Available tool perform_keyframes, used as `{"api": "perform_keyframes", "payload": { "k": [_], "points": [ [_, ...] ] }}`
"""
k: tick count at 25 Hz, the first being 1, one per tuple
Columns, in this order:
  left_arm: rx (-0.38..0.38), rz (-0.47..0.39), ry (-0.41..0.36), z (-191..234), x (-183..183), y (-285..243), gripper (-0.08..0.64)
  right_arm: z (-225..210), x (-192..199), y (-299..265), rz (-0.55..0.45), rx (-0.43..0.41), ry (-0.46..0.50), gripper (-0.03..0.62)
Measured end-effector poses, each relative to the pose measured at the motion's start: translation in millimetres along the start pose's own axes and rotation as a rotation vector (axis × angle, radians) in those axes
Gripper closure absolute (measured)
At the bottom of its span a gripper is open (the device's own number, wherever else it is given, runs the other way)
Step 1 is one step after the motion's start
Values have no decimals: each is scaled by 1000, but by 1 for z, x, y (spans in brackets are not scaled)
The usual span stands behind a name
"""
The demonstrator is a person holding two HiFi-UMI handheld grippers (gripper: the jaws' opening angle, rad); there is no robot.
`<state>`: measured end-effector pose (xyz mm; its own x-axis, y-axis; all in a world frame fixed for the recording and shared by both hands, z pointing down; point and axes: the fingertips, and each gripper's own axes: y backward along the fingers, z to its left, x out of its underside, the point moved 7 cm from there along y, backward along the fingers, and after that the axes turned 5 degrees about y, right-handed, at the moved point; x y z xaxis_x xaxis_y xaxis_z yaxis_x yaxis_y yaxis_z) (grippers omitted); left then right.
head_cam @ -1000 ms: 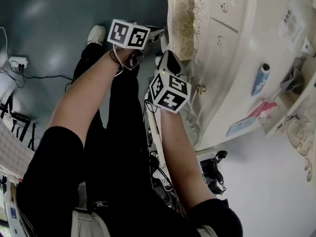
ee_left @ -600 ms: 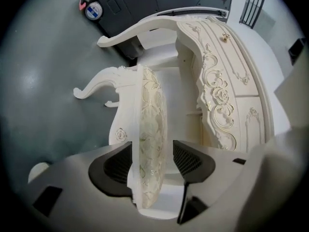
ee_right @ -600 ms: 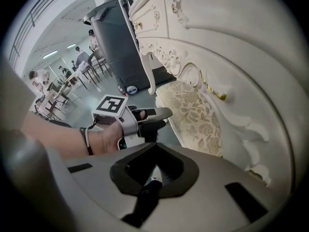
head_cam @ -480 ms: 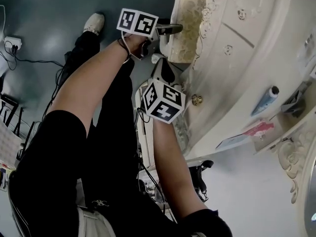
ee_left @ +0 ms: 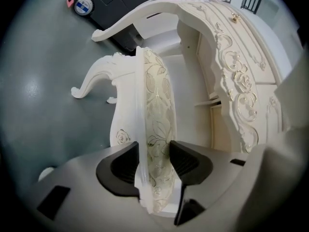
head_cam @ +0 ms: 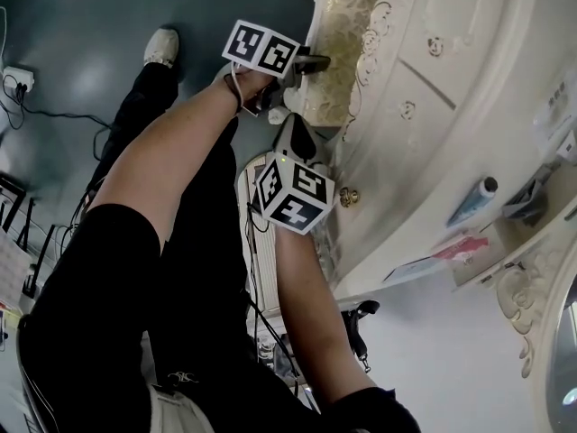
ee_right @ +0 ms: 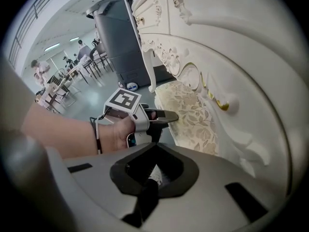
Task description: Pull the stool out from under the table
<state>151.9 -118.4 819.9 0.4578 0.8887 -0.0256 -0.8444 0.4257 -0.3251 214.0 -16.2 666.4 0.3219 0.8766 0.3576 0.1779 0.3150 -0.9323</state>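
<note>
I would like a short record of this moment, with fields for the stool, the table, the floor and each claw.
stool: cream, leaf-patterned seat, partly under the table
table: cream, carved front
left claw: has just been closing; the stool's seat edge is between its pads, both touching it
right claw: shut, holding nothing
floor: dark grey

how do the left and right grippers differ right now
The left gripper has just been closing and now clamps the stool seat; the right gripper is shut on nothing. The left gripper reaches out to it; the right gripper sits back beside the table. Both are hand-held.
</note>
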Motion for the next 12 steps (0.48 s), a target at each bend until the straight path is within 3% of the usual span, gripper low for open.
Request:
{"api": "perform_keyframes", "payload": {
  "k": [7,12],
  "points": [
    [-47,-71,-28,4,-16,20,365,11,0,-3,0,8,22,584],
    [-60,-74,-63,13,-35,52,365,19,-1,-6,1,4,29,584]
  ]
}}
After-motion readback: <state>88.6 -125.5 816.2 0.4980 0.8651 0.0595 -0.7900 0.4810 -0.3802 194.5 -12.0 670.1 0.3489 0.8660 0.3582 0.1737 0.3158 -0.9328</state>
